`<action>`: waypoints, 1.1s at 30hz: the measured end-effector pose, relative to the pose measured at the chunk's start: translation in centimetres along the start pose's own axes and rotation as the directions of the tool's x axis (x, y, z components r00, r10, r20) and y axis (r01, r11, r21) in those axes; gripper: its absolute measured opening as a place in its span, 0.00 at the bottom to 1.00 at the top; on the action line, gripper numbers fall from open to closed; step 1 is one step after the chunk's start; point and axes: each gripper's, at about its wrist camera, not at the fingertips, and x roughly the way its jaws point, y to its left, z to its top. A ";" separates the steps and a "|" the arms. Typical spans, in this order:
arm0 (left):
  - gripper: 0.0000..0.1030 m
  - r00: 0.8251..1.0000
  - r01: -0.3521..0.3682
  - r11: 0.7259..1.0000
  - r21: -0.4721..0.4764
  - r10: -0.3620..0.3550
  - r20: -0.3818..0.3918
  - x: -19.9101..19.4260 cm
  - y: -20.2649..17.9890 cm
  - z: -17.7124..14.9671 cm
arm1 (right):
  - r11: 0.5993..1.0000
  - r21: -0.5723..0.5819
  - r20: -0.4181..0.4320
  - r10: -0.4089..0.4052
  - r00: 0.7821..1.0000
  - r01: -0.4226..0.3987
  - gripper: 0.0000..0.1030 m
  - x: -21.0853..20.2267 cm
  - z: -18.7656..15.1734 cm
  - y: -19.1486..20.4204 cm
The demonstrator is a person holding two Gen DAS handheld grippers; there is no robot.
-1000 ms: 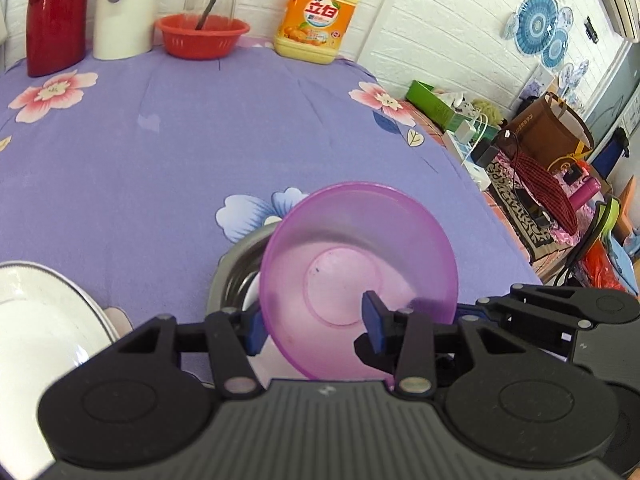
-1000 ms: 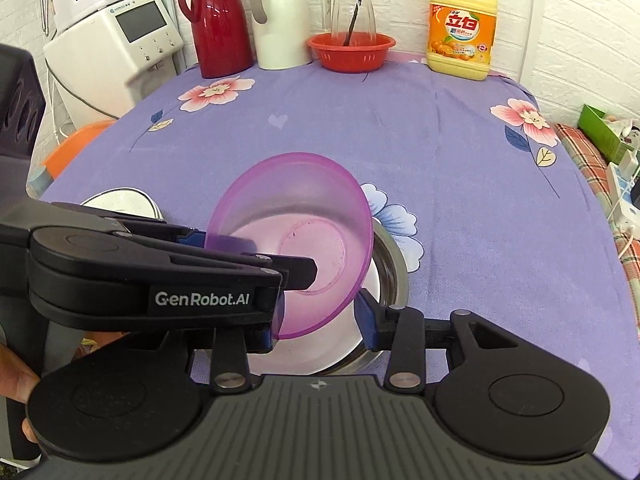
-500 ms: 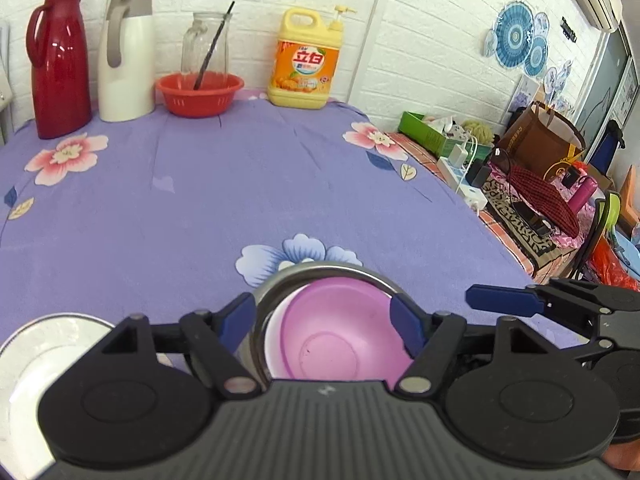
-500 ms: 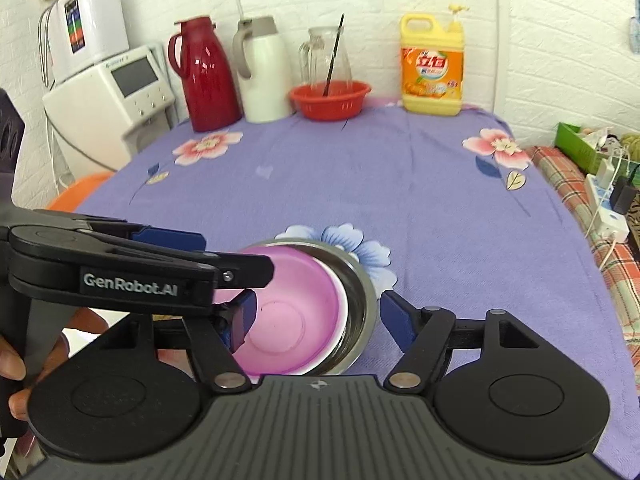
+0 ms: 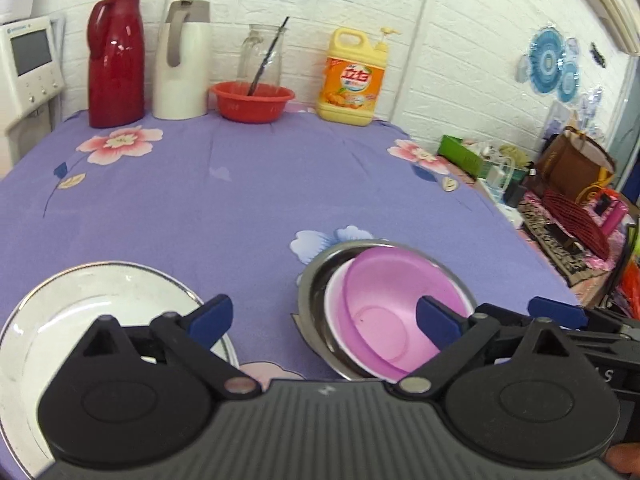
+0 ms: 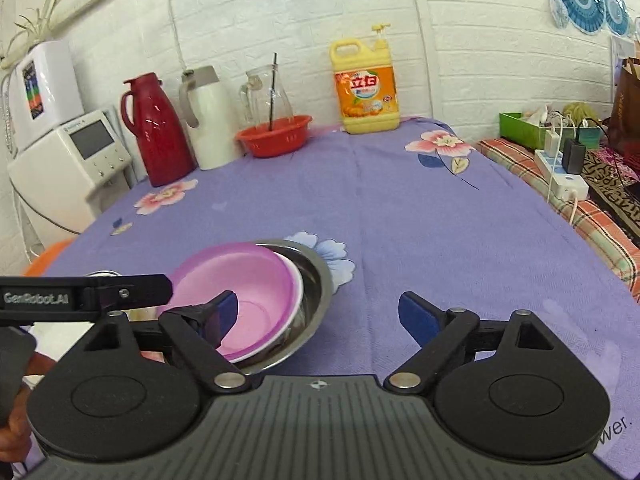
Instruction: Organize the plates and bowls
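Observation:
A pink plastic bowl [image 5: 384,304] sits nested in a white bowl [image 5: 333,312], which sits in a steel bowl [image 5: 316,280] on the purple flowered tablecloth. The stack also shows in the right wrist view, with the pink bowl [image 6: 248,284] inside the steel bowl [image 6: 316,292]. A white plate [image 5: 80,312] with a dark rim lies to the left of the stack. My left gripper [image 5: 324,320] is open and empty, raised between the plate and the stack. My right gripper [image 6: 316,316] is open and empty, just right of the stack.
At the table's back stand a red thermos [image 5: 114,56], a white thermos [image 5: 182,60], a red basket [image 5: 252,100] with a glass jar behind it, and a yellow detergent bottle [image 5: 354,80]. A water dispenser [image 6: 68,160] stands at left. Clutter lies beyond the right edge.
The left gripper set the pink bowl into the stack and let go. Both grippers have opened wide, lifted and pulled back; the left one shifted left toward the plate.

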 end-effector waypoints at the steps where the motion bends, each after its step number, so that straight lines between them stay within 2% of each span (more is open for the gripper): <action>1: 0.94 1.000 -0.006 1.000 -0.001 0.006 -0.006 0.4 0.1 0.0 | 1.000 0.004 -0.010 0.012 1.000 -0.012 1.00 0.4 -0.1 -0.1; 11: 0.94 0.998 -0.021 1.000 0.003 0.021 -0.059 3.4 0.2 1.2 | 0.998 -0.062 -0.069 -0.010 0.998 0.006 1.00 3.0 0.5 0.0; 15: 0.94 0.996 -0.026 0.999 0.022 0.028 -0.089 4.5 -0.1 1.3 | 0.997 -0.075 -0.107 0.011 0.994 -0.020 1.00 4.1 0.3 0.1; 21: 0.94 0.991 0.012 0.999 0.050 -0.005 -0.137 6.0 -0.5 1.4 | 0.994 -0.090 -0.149 0.044 0.988 -0.057 1.00 5.5 0.0 1.0; 30: 0.92 0.987 0.034 0.999 0.035 -0.028 -0.157 7.2 -0.1 1.2 | 0.997 -0.061 -0.154 0.045 0.987 -0.055 1.00 6.4 -0.7 0.6; 33: 0.92 0.988 0.029 0.998 0.054 -0.020 -0.156 7.2 -0.2 1.0 | 0.997 -0.070 -0.143 0.015 0.990 -0.025 1.00 6.5 -0.9 0.8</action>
